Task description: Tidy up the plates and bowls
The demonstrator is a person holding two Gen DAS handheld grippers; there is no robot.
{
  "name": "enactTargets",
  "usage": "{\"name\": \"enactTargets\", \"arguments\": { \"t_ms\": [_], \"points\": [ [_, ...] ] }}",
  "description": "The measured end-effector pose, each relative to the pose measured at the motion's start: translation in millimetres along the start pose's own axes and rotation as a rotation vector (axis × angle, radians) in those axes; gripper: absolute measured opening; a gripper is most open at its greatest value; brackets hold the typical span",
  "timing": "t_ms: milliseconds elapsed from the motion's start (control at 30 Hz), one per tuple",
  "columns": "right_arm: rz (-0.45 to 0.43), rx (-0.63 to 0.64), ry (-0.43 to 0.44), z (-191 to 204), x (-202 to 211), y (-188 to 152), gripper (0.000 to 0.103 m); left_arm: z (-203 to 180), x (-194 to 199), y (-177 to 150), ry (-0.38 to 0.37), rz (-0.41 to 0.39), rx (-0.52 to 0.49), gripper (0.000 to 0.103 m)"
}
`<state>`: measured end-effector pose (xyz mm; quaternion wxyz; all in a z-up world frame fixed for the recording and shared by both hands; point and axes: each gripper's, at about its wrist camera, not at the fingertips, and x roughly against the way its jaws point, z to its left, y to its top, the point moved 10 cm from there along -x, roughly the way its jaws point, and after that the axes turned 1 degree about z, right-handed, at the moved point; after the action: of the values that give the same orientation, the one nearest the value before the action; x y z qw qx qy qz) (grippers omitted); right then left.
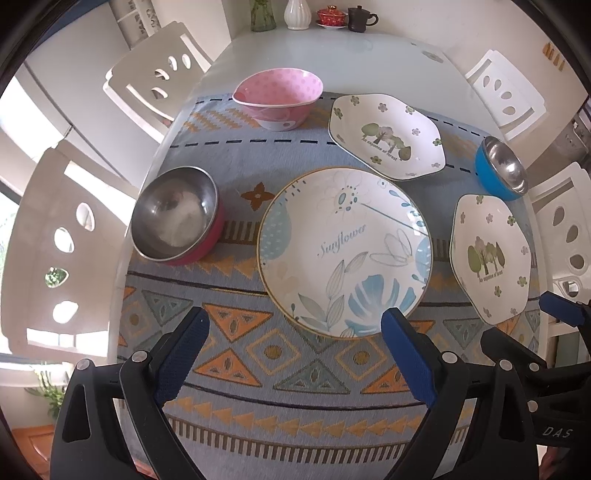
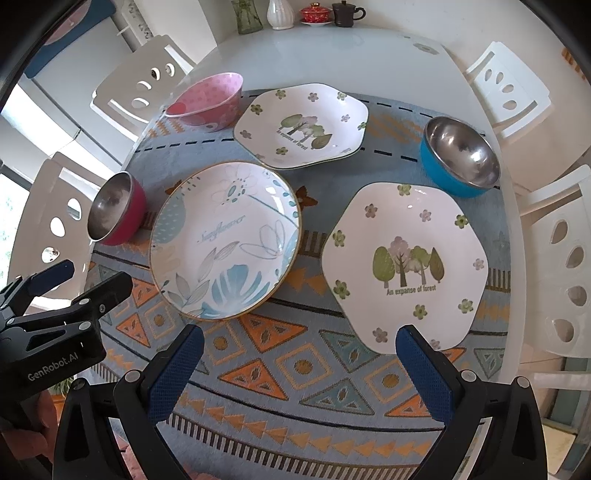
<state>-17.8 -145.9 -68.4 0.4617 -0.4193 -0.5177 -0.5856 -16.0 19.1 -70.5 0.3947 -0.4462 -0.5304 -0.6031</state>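
Observation:
A round "Sunflower" plate [image 1: 345, 251] [image 2: 225, 240] lies mid-cloth. Two hexagonal forest plates lie apart: one far [image 1: 386, 134] [image 2: 303, 123], one at the right [image 1: 489, 256] [image 2: 404, 264]. A pink dotted bowl [image 1: 277, 98] [image 2: 208, 101] stands far left. A steel bowl with red outside [image 1: 177, 219] [image 2: 116, 208] stands left; one with blue outside [image 1: 500, 168] [image 2: 460, 160] stands right. My left gripper [image 1: 295, 332] is open and empty above the cloth, near the round plate's front rim. My right gripper [image 2: 299, 347] is open and empty, before the right forest plate.
A patterned blue cloth [image 1: 295, 376] covers the white table [image 1: 332, 55]. A green glass vase [image 1: 262, 14], white vase [image 1: 297, 13], red lidded cup [image 1: 331, 16] and dark cup [image 1: 360, 18] stand at the far edge. White chairs [image 1: 155, 77] surround the table.

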Motion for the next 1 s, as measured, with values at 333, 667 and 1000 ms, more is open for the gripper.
{"name": "enactTargets", "arguments": {
  "t_ms": [333,667,1000],
  "points": [
    [0.036,0.04,0.102,33.2,-19.0,-11.5,0.103,21.5,-24.5,-27.0,-0.025,0.055,0.064,0.094],
    [0.077,-0.053,0.238,52.4,-79.6,-21.2,0.103,34.7,-80.0,-36.1,-0.083,0.122,0.111,0.094],
    [0.08,-0.099,0.203,47.0,-113.9,-6.2,0.103,29.9,-124.5,-12.4,-0.154,0.153,0.108,0.086]
  ]
}}
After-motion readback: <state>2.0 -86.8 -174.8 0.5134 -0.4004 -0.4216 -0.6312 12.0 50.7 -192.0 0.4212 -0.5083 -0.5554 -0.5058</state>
